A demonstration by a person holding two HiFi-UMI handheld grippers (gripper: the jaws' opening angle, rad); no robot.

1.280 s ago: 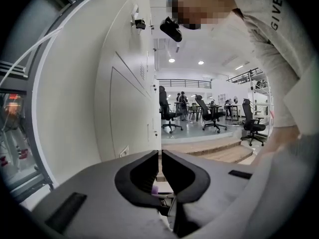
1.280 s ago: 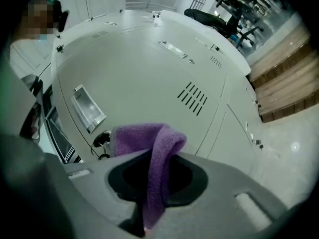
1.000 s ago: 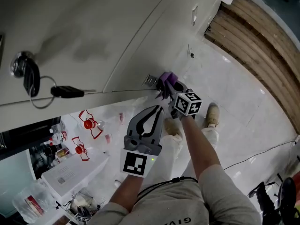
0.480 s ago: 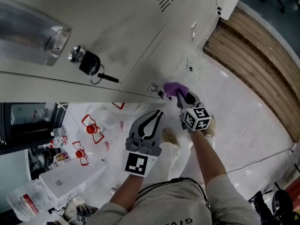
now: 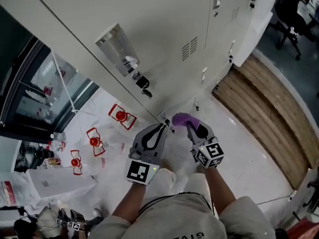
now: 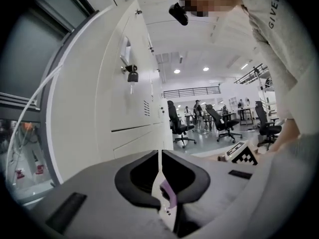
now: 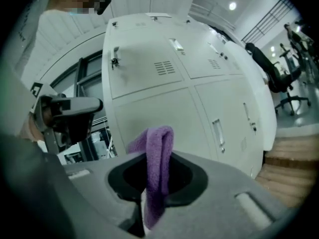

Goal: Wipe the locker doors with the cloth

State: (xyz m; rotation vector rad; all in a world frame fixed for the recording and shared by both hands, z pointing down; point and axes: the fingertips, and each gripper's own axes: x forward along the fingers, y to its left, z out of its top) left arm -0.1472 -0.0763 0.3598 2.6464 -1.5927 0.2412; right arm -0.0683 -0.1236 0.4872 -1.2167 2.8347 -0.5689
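Observation:
A purple cloth is pinched in my right gripper, which is shut on it, just in front of the low part of the cream locker doors. In the right gripper view the cloth stands folded between the jaws of that gripper, with lockers ahead. My left gripper is beside it, shut, with nothing held. The left gripper view shows this gripper along a locker side, with a bunch of keys hanging from a lock. The same keys hang under a metal handle.
A wooden floor strip runs at the right. White bags with red marks and a white box lie on the floor at the left, below a dark glass panel. An office chair stands at the far right.
The head view has swung up and back, so more of the lockers shows. Both grippers sit lower in it and closer together. The right gripper still holds the cloth.

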